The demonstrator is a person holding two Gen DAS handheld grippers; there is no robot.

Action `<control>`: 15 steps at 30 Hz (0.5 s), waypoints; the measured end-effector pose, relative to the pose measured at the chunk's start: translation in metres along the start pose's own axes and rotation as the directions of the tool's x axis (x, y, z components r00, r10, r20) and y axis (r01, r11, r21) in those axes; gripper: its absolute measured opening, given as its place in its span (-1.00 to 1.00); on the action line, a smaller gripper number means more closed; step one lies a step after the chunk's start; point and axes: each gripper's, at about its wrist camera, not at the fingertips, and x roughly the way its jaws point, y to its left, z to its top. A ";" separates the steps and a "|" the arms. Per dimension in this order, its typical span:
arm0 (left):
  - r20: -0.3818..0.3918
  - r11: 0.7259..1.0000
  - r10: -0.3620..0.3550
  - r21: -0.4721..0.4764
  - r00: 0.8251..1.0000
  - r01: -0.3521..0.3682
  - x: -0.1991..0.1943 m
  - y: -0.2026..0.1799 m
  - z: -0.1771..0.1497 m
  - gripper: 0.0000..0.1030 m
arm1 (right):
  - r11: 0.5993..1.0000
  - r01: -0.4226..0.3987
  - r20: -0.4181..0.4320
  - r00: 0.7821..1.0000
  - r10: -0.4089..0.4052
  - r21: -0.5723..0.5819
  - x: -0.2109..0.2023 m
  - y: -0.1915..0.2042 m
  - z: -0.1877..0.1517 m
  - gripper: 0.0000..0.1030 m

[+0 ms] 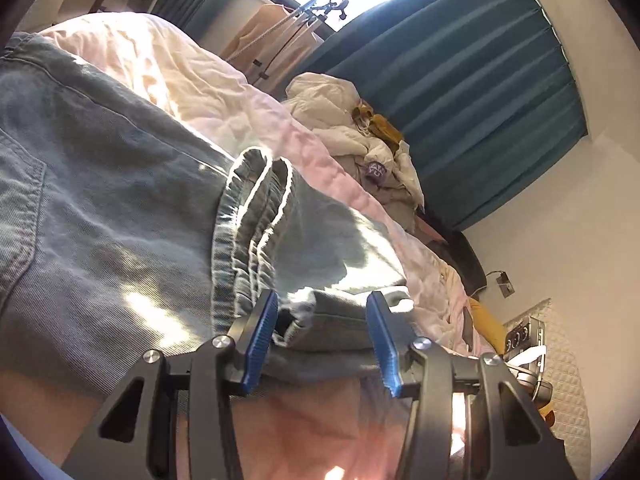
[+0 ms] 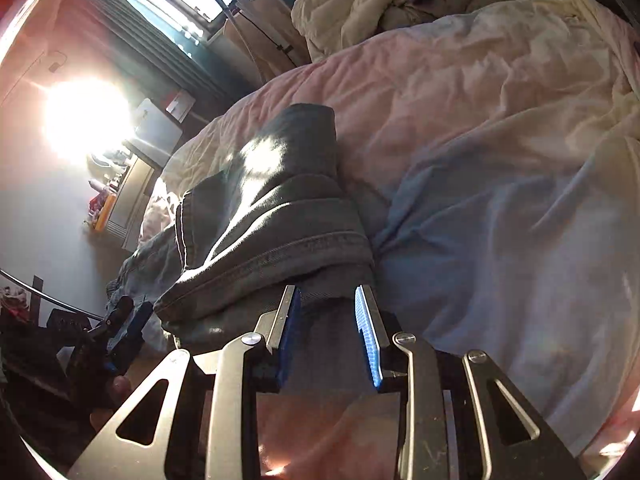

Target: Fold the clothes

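Observation:
A pair of grey-blue denim jeans lies on the pink bedsheet, partly folded over itself, with its bunched elastic waistband uppermost. My left gripper is open, its blue pads on either side of a folded edge of the jeans near the waistband. In the right wrist view the jeans lie stacked in layers with a hem across the front. My right gripper is open, its jaws around that hem edge. The left gripper shows at the lower left of this view.
A heap of cream and white laundry lies further up the bed by the teal curtain. A clothes rack stands by the bright window. A bedside shelf with small items stands off the bed's left side. The sheet spreads to the right.

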 end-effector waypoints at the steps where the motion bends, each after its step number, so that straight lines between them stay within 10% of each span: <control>1: -0.003 1.000 0.005 0.011 1.000 -0.005 0.001 -0.003 -0.001 -0.08 | 1.000 -0.012 0.000 1.000 0.012 -0.007 0.001 0.001 0.000 -0.45; 15: -0.070 0.944 0.288 0.190 0.955 -0.271 0.045 -0.011 -0.014 -0.08 | 0.993 -0.115 0.007 0.993 0.115 0.010 0.003 -0.009 0.009 -0.32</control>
